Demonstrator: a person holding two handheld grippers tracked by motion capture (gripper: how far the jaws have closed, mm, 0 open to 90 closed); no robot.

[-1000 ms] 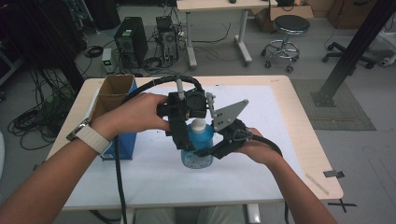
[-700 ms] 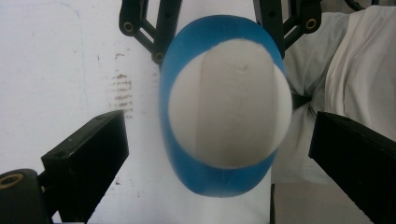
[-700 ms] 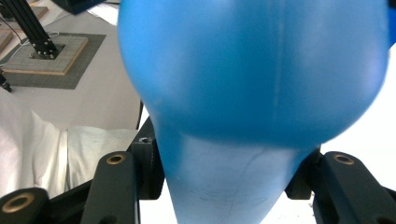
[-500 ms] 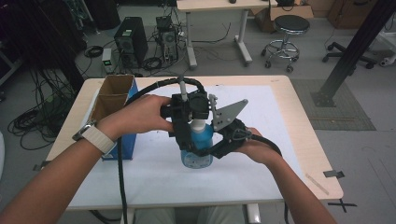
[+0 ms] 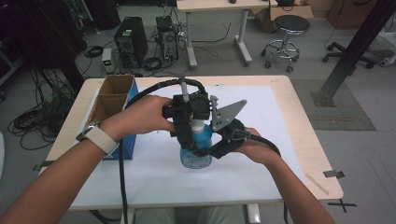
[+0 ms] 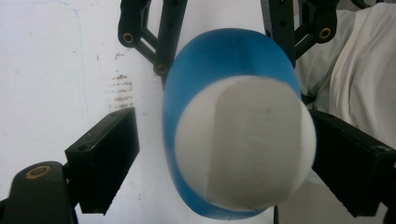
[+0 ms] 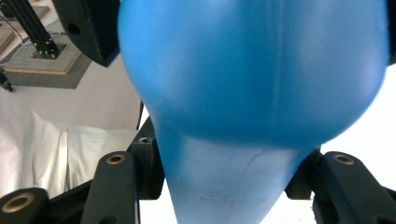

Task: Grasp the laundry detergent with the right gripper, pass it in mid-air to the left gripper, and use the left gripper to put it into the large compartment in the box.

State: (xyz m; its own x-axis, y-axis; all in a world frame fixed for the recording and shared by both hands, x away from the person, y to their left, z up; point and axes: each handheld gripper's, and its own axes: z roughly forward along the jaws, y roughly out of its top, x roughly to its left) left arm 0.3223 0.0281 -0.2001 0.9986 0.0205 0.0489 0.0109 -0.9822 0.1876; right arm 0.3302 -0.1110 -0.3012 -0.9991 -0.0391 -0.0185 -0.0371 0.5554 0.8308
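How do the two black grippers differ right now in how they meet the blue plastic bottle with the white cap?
The left gripper comes down over the white cap; the right gripper clamps the blue plastic bottle from the side. The left gripper's jaws have just been closing, one pad short of the cap; the right gripper's are shut on the bottle. Both are black, hand-held, two-jawed.

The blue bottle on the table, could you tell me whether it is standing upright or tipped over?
Upright. The blue bottle stands base-down on the white table cover, white cap on top.
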